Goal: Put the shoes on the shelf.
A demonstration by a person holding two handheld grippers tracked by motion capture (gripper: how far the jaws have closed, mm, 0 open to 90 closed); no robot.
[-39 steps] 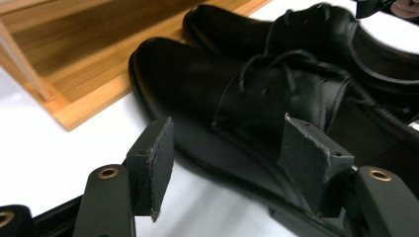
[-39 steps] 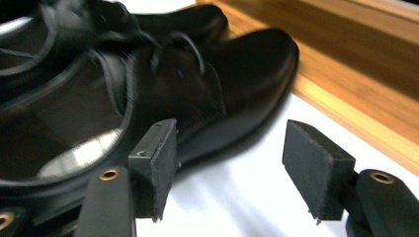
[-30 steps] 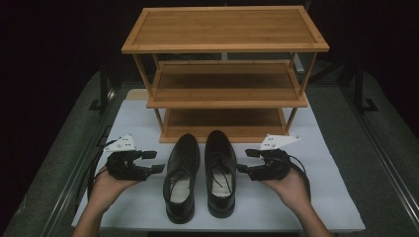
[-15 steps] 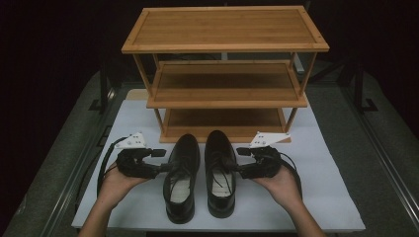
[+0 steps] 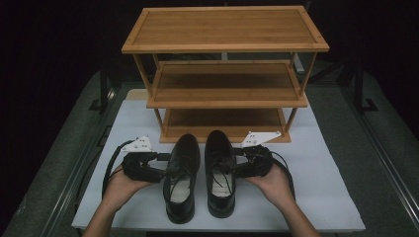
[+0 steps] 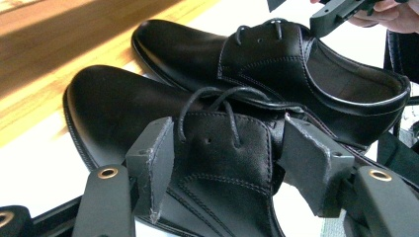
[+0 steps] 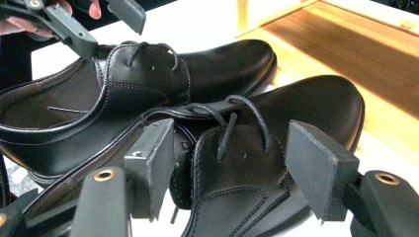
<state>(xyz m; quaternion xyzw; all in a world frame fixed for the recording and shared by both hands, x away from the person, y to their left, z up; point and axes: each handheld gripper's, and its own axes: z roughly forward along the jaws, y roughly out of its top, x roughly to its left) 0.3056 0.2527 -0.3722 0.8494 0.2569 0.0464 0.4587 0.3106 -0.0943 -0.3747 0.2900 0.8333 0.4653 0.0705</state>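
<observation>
High view: a pair of black leather shoes lies side by side on the white mat (image 5: pixel 321 197) covering the counter, toes toward 12 o'clock, just in front of the wooden shoe rack's (image 5: pixel 225 29) bottom shelf. The left shoe (image 5: pixel 182 177) and right shoe (image 5: pixel 220 170) sit close together, barely apart. The left gripper (image 5: pixel 165 165) comes in from 9 o'clock at the left shoe's laced part; the right gripper (image 5: pixel 237 160) comes in from 3 o'clock at the right shoe's.

In the left gripper view, the jaws stand spread on either side of the left shoe's (image 6: pixel 148 118) lace flap; whether the pads press it I cannot tell. In the right gripper view, the jaws likewise stand spread, flanking the right shoe's (image 7: pixel 306 103) laced flap, with a gap visible at the right pad.
</observation>
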